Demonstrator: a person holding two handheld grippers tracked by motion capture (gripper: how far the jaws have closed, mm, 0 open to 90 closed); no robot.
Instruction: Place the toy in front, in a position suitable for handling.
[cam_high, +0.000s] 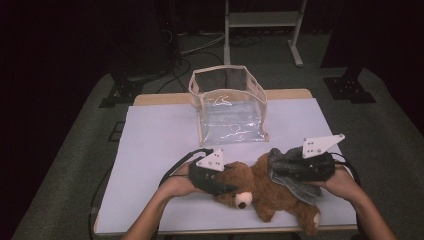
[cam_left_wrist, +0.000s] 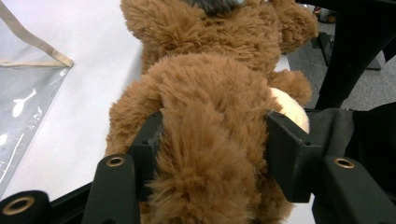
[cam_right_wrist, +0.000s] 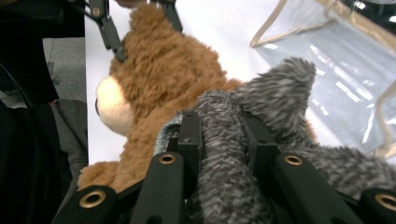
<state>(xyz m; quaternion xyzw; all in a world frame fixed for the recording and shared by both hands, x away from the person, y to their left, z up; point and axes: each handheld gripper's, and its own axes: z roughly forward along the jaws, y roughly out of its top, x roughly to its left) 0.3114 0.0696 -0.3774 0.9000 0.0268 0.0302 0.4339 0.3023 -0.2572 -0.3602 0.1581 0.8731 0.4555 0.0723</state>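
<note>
Gripping the brown teddy bear (cam_left_wrist: 205, 121) at the head, the left gripper (cam_high: 212, 176) has its jaws partly closed, with plush bulging between the pads; the left gripper view shows both pads pressed into the fur. The right gripper (cam_high: 300, 167) is clamped nearly shut on a grey plush garment (cam_right_wrist: 233, 154), a fold of which is pinched between its jaws in the right gripper view.

The bear lies on the near part of the white surface (cam_high: 155, 145), between the two hands, with the garment draped over its body at the right. Its long axis runs left to right and slightly toward the near edge: head at the left with the pale muzzle (cam_high: 243, 199) facing the near side, legs trailing to the near right corner. Whether the grey piece is worn by the bear or merely laid over it cannot be settled from these views.

Judged step: the toy is held steady at the head while the garment is worked along the body, either on or off. The next move would call for the left grip to hold firm while the right draws the cloth along the bear's length without dragging the toy across the surface.

A clear bag (cam_high: 230, 107) with beige trim stands open at the far centre, well apart from the toy.
</note>
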